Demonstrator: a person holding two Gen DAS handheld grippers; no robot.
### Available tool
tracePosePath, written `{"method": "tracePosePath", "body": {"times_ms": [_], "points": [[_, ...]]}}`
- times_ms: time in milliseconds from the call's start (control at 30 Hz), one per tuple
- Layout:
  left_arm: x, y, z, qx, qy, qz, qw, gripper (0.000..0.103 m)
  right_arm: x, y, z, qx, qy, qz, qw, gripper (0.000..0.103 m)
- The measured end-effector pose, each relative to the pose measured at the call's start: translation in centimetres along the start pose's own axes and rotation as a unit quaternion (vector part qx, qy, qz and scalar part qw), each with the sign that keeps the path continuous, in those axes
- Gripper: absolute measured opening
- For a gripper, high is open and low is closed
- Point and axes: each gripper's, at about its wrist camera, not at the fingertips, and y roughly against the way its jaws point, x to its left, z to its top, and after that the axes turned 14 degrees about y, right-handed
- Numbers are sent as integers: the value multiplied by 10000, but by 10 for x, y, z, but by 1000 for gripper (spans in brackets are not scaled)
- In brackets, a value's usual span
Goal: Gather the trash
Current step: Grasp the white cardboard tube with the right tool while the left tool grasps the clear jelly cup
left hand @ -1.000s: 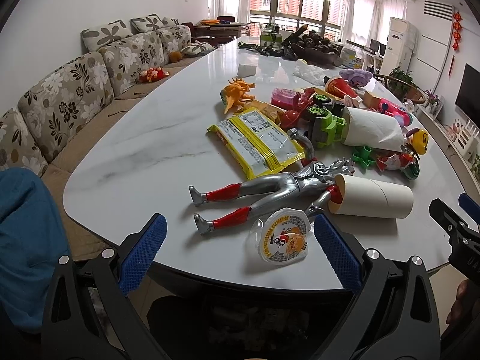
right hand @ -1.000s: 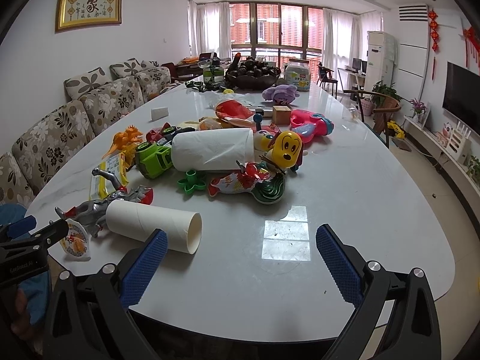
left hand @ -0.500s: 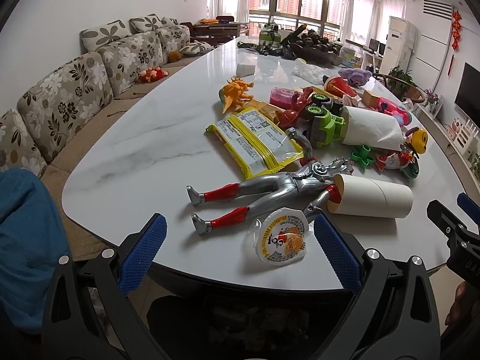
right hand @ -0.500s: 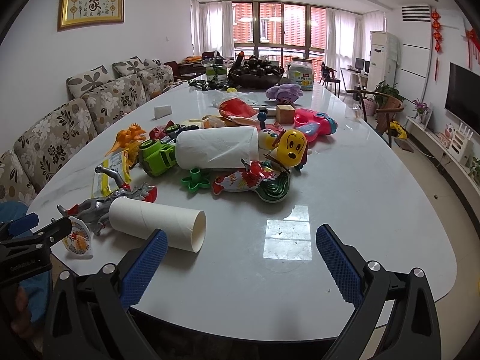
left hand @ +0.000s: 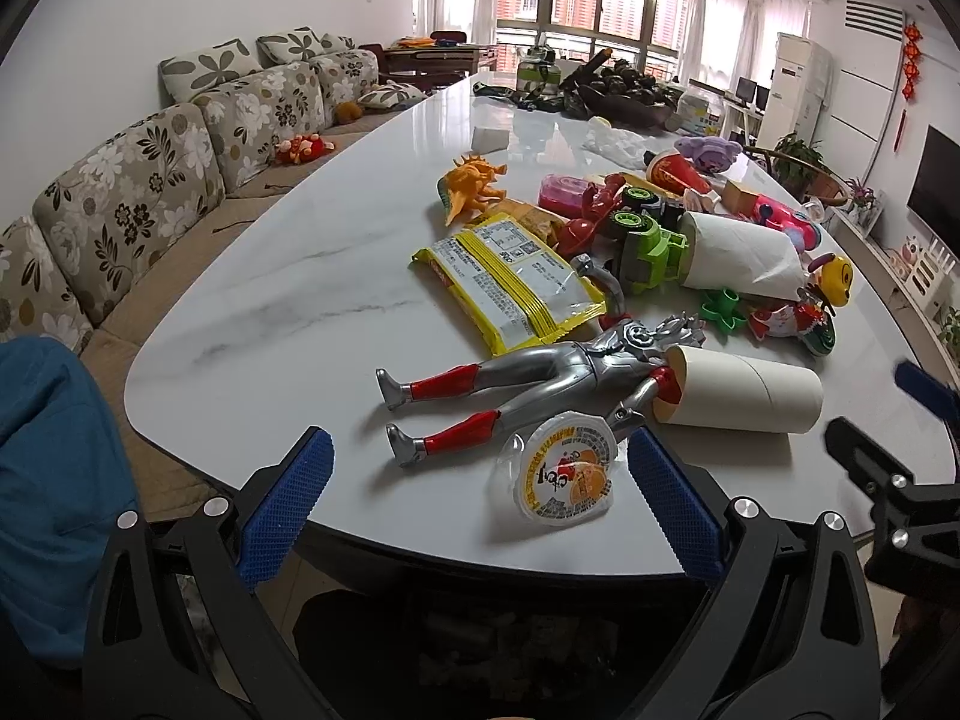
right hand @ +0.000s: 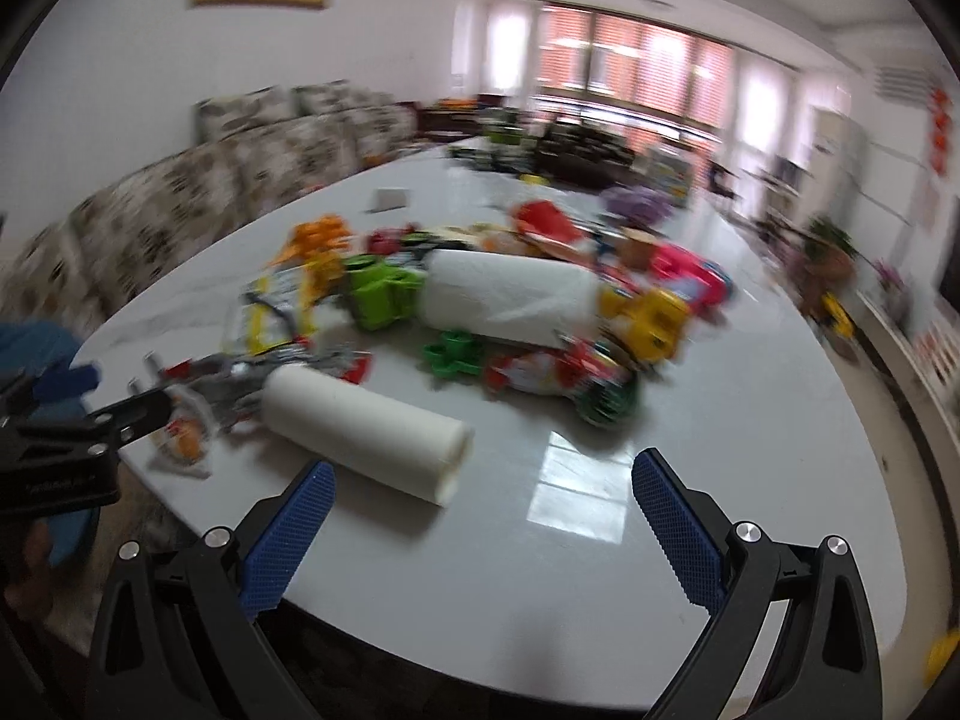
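A clear jelly cup with an orange printed lid lies on its side at the near edge of the white marble table. Behind it lie a cardboard tube and a yellow snack wrapper. My left gripper is open, low at the table edge, with the cup between its blue pads and just beyond them. My right gripper is open over the near table edge; the cardboard tube lies just ahead to its left. The right wrist view is motion-blurred.
Toys crowd the table middle: a silver and red figure, a green truck, an orange dinosaur, a paper towel roll. A floral sofa runs along the left. A blue garment is at lower left.
My right gripper has swung sharply left, blurring its view, so the cardboard tube now lies nearer its centre. My left gripper has crept slightly closer to the jelly cup.
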Motion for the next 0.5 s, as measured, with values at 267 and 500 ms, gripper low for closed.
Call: {"method": "tracePosePath", "body": {"times_ms": [267,500], "points": [[12,14,-1,-84,-8,41,10000,96,28,-45,27,326,1776,1129,9771,98],[28,24,-8,-170,-46,32,9998,96,-2,-88,35,678,1096,2329,9639,45]]}}
